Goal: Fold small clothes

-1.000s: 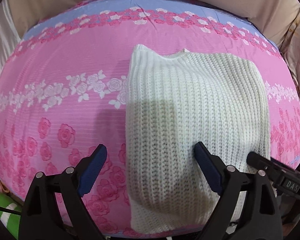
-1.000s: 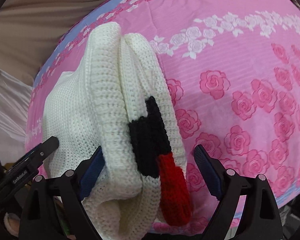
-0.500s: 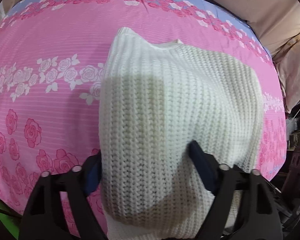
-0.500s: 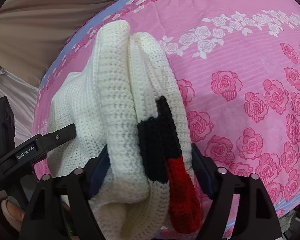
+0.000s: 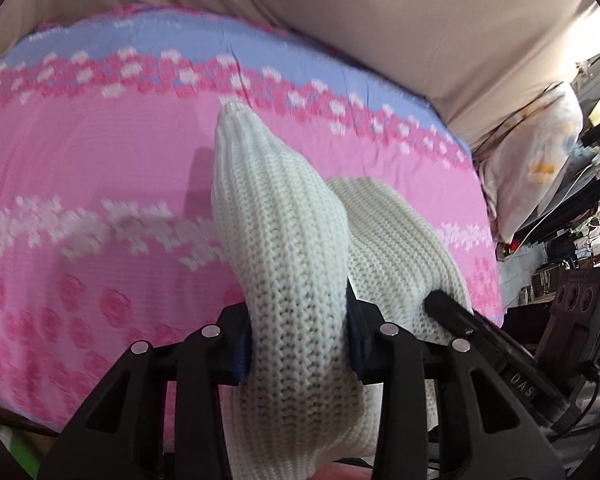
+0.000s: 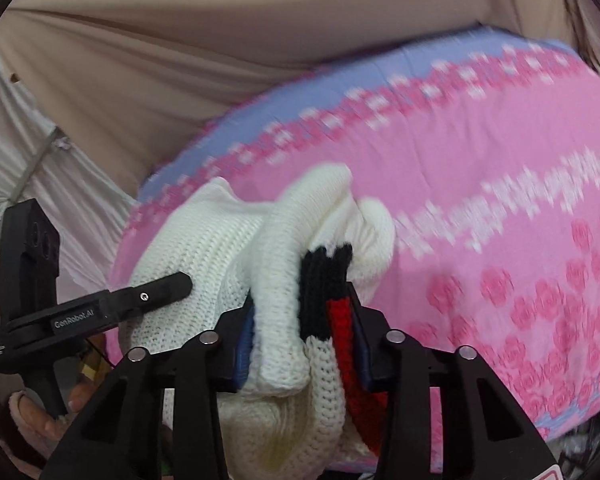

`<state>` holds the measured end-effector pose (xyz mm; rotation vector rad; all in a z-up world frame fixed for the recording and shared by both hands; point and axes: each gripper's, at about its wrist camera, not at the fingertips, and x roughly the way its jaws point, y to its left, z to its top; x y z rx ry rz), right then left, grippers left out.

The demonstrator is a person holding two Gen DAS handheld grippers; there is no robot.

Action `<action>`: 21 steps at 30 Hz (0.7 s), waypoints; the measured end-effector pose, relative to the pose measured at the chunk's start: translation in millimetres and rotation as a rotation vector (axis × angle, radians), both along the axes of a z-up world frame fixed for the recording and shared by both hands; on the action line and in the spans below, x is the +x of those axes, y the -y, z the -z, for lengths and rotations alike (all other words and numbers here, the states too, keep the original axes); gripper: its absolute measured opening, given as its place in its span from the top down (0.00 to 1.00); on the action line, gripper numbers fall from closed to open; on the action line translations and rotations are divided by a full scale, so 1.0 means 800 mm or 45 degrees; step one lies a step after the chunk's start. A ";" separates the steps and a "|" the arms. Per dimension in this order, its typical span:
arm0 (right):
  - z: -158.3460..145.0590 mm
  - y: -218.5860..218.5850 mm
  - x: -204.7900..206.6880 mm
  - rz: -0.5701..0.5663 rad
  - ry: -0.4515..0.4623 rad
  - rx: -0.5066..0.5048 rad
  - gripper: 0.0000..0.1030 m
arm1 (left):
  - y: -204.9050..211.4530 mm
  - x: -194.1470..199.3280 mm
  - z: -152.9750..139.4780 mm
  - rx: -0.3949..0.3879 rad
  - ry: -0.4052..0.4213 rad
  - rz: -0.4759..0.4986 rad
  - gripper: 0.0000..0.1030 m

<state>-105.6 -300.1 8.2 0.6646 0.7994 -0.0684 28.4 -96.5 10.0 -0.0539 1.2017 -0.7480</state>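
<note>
A small white knit sweater with black and red cuff bands lies bunched at the near edge of a pink rose-print bed sheet. My left gripper is shut on a thick fold of its white knit, lifted off the sheet. My right gripper is shut on the other end, pinching white folds and the black and red bands together. The left gripper's body shows at the left of the right wrist view, against the sweater.
A beige cloth hangs behind the bed. A pale printed pillow and cluttered shelves stand right of the bed. White plastic sheeting hangs at the left. The sheet stretches far and right.
Both grippers closed on the near edge of the sweater and lifted it, bunching the knit. The views tilted up toward the far side of the bed.
</note>
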 end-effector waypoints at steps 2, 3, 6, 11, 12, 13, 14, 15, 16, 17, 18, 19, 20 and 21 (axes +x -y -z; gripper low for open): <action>-0.025 -0.017 0.020 -0.048 0.069 0.003 0.79 | -0.023 0.015 -0.024 -0.014 0.045 -0.022 0.65; -0.035 -0.031 0.035 -0.083 0.100 -0.006 0.79 | -0.042 0.023 -0.039 -0.028 0.080 -0.038 0.65; -0.028 -0.065 0.072 -0.153 0.109 0.024 0.79 | -0.084 0.052 -0.052 0.005 0.161 -0.101 0.64; 0.123 -0.120 0.145 -0.223 -0.280 -0.033 0.53 | -0.147 0.118 0.079 0.402 0.075 -0.163 0.48; 0.147 -0.122 0.145 -0.193 -0.363 0.020 0.53 | -0.163 0.125 0.107 0.473 0.036 -0.205 0.49; 0.155 -0.121 0.138 -0.160 -0.361 0.114 0.53 | -0.184 0.133 0.130 0.532 -0.015 -0.267 0.50; 0.152 -0.122 0.129 -0.132 -0.322 0.168 0.53 | -0.202 0.133 0.133 0.463 -0.047 -0.284 0.49; 0.140 -0.127 0.121 -0.118 -0.282 0.158 0.53 | -0.223 0.132 0.122 0.348 -0.061 -0.309 0.49; 0.131 -0.133 0.117 -0.123 -0.265 0.127 0.51 | -0.235 0.131 0.110 0.304 -0.041 -0.328 0.49; 0.123 -0.139 0.114 -0.127 -0.256 0.100 0.47 | -0.241 0.130 0.101 0.300 -0.016 -0.336 0.47; 0.117 -0.146 0.113 -0.129 -0.242 0.089 0.38 | -0.247 0.130 0.089 0.294 0.018 -0.337 0.47; 0.114 -0.151 0.113 -0.130 -0.234 0.092 0.37 | -0.248 0.131 0.082 0.279 0.032 -0.330 0.45; 0.110 -0.156 0.114 -0.123 -0.225 0.093 0.37 | -0.248 0.130 0.078 0.269 0.037 -0.321 0.45; 0.102 -0.163 0.116 -0.124 -0.199 0.094 0.37 | -0.247 0.128 0.075 0.263 0.044 -0.311 0.45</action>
